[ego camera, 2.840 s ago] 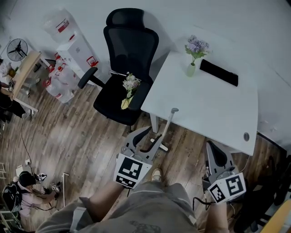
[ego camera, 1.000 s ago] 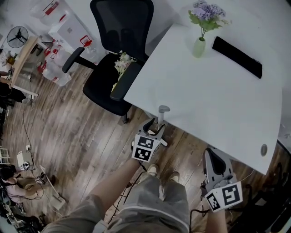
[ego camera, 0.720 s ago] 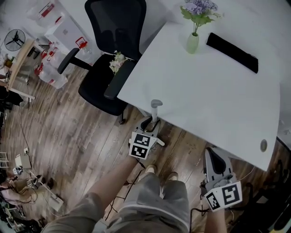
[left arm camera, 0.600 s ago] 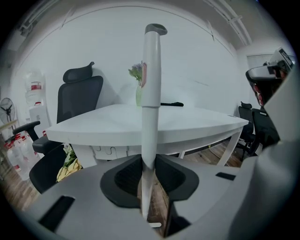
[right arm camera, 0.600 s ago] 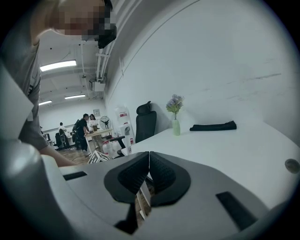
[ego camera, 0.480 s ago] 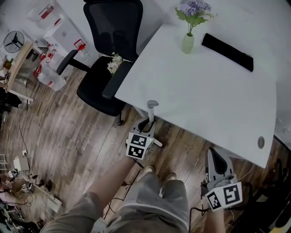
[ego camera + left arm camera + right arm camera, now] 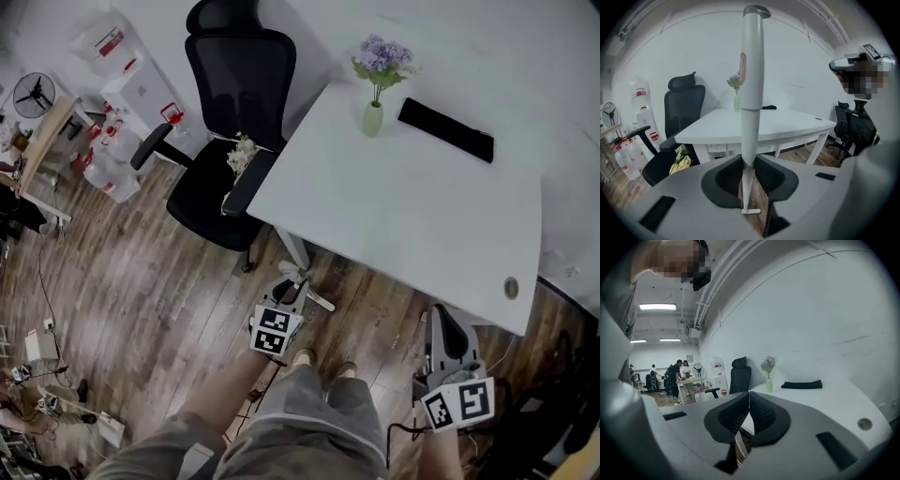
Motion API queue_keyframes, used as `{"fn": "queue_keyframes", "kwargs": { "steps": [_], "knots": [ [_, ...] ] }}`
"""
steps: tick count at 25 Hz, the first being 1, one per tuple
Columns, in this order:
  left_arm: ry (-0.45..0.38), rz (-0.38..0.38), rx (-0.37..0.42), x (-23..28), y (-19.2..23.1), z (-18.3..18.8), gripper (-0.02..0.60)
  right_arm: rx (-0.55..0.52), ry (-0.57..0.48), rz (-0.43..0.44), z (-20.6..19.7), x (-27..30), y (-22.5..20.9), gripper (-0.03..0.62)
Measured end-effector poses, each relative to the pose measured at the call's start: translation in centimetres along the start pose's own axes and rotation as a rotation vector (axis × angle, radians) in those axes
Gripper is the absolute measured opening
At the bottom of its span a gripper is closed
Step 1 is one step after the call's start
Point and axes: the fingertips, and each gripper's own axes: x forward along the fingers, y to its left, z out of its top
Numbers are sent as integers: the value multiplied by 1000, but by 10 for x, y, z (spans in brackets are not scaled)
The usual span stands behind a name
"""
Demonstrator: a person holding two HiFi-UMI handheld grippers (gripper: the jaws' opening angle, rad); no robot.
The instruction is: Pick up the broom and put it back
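At the far left an office chair (image 7: 234, 122) stands on the wooden floor (image 7: 141, 272), with a small bunch of flowers (image 7: 244, 155) on its seat. Just right of it, in front of the table's near corner, the left gripper (image 7: 749, 164) has the broom (image 7: 751, 84). Its jaws have just been closing and now clasp the white handle where it narrows, with the thicker upper part standing upright above them. The brush end is in no view, so I cannot tell whether it is off the floor.

The white table (image 7: 412, 225) fills the middle. It carries a vase (image 7: 373, 117) of purple flowers and a flat black thing (image 7: 445, 129) near its far edge. At the right, the right gripper (image 7: 749, 399) hangs low beside the person's leg, its jaws pressed together on nothing.

The picking-up looks done, and the step in hand is likely the carry. Nothing marks where the broom belongs, so the place must be found first. The next move calls for a firm hold and an upright handle. It must also stay clear of the table edge and the chair arm.
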Motion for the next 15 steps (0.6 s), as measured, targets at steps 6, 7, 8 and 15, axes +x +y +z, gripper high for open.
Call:
{"fn": "queue_keyframes", "kwargs": {
  "steps": [6, 7, 8, 15],
  "knots": [
    [-80, -60, 29, -62, -21, 67, 92, -73, -56, -34, 61, -29, 4, 31],
    [-93, -71, 35, -72, -25, 81, 92, -82, -66, -40, 73, -34, 4, 31],
    [-107, -80, 37, -83, -29, 97, 92, -92, -77, -45, 85, -38, 5, 31],
    [-218, -152, 91, -151, -60, 199, 92, -146, -134, -91, 155, -80, 14, 31]
  ]
}}
